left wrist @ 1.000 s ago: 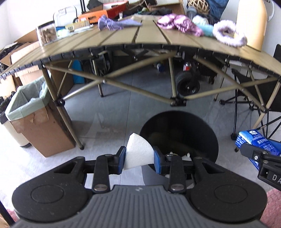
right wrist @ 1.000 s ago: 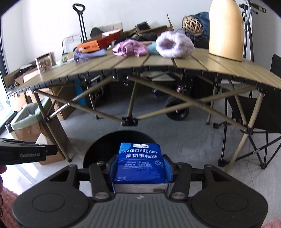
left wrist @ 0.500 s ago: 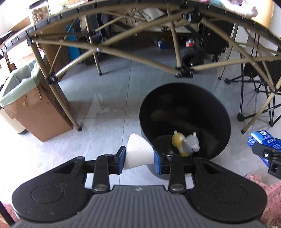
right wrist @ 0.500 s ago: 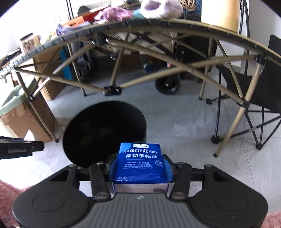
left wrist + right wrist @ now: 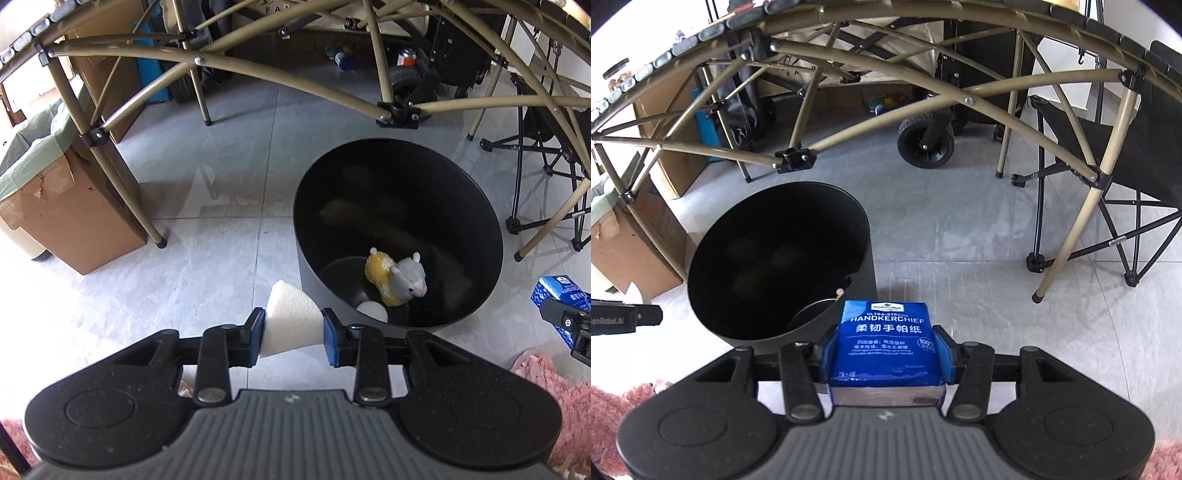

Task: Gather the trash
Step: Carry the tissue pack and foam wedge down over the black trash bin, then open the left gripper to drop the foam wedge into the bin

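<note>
My left gripper [image 5: 293, 334] is shut on a white folded tissue [image 5: 288, 317], held just left of the near rim of a round black bin [image 5: 484, 295] on the grey tile floor. Inside the bin lie a yellow and grey plush toy [image 5: 397, 282] and a white ball [image 5: 373, 310]. My right gripper [image 5: 884, 350] is shut on a blue handkerchief tissue pack [image 5: 884, 339], held just right of the same black bin [image 5: 713, 314]. The pack [image 5: 561, 295] and the right gripper's tip show at the right edge of the left wrist view.
A folding table's tan metal frame [image 5: 258, 74] arches over the floor behind the bin. A cardboard box lined with a green bag [image 5: 55, 206] stands to the left. A black folding chair [image 5: 1126, 155] and a wheeled cart [image 5: 925, 142] stand behind. Pink rug [image 5: 565, 398] lies near.
Both grippers have sunk and tipped downward from table height toward the floor. The black bin now fills more of both views, and its contents have come into sight.
</note>
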Available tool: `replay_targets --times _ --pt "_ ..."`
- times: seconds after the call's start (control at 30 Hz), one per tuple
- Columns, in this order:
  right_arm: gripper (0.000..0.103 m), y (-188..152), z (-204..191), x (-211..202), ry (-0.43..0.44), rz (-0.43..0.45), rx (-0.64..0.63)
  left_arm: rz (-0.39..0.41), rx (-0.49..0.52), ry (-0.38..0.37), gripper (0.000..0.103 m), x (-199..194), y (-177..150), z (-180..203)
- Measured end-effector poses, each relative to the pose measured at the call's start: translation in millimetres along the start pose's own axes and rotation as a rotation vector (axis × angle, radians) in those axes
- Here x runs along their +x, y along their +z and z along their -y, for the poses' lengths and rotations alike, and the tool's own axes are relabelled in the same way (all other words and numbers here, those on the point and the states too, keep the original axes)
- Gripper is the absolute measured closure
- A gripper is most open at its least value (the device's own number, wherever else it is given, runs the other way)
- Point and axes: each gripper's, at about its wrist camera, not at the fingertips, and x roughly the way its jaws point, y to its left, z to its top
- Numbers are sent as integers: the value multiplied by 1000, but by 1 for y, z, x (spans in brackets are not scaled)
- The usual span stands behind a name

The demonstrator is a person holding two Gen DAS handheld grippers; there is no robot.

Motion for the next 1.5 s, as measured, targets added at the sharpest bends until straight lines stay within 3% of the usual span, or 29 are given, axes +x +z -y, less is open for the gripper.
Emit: replay_targets --times 0.8,1.5 --pt "53 16 51 24 -53 -5 175 -72 71 -74 70 29 41 66" --pt "53 16 64 30 -122 9 184 -132 54 -73 69 56 61 89"
